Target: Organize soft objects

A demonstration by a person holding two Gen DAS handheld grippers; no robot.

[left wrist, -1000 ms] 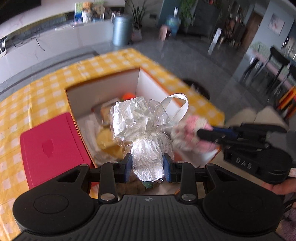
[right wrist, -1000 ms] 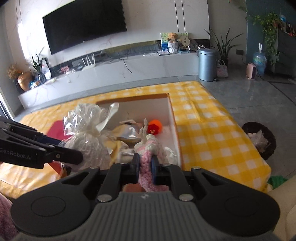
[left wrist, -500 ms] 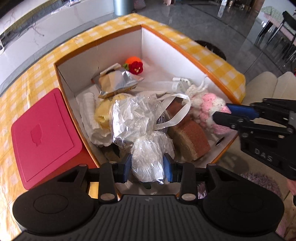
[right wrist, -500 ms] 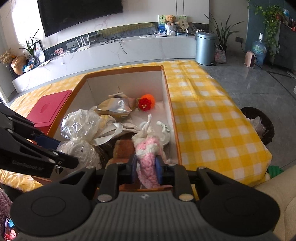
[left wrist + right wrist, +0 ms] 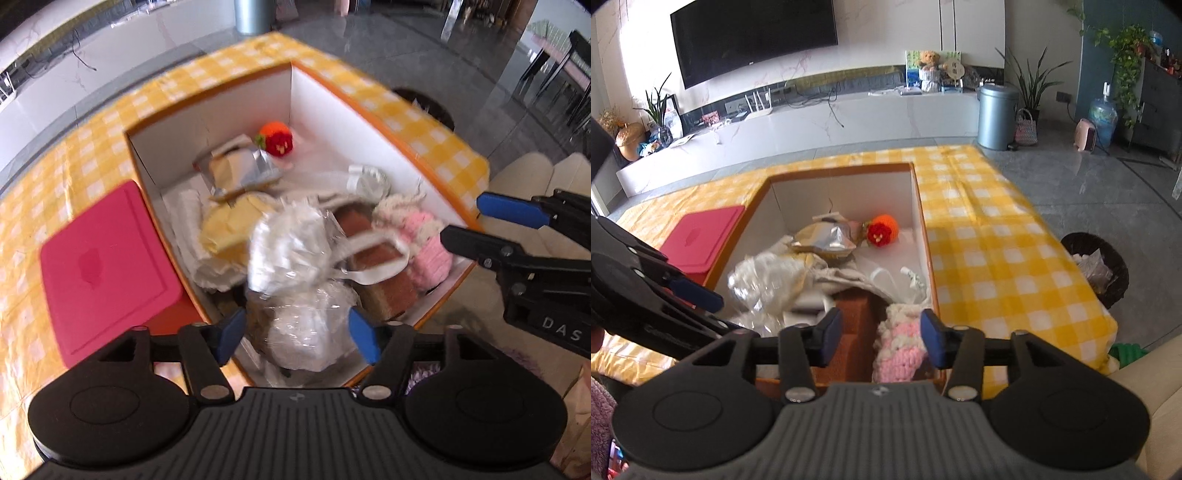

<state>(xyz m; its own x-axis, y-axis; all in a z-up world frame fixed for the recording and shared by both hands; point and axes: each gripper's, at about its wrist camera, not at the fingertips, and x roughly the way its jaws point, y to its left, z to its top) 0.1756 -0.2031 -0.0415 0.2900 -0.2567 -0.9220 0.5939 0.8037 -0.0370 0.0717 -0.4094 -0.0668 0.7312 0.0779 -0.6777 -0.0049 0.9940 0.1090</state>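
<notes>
The left tool was opening, its blue pads clear of the crinkled clear plastic bag lying at six o'clock in the orange-rimmed white box. The right tool was opening around the pink-and-cream crocheted toy at the box's five o'clock corner.

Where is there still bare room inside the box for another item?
Bare floor shows along the box's right wall, between the orange knit ball and the pink knit toy. The near half is crowded: cellophane bundle, brown sponge, and both opening claws.
</notes>
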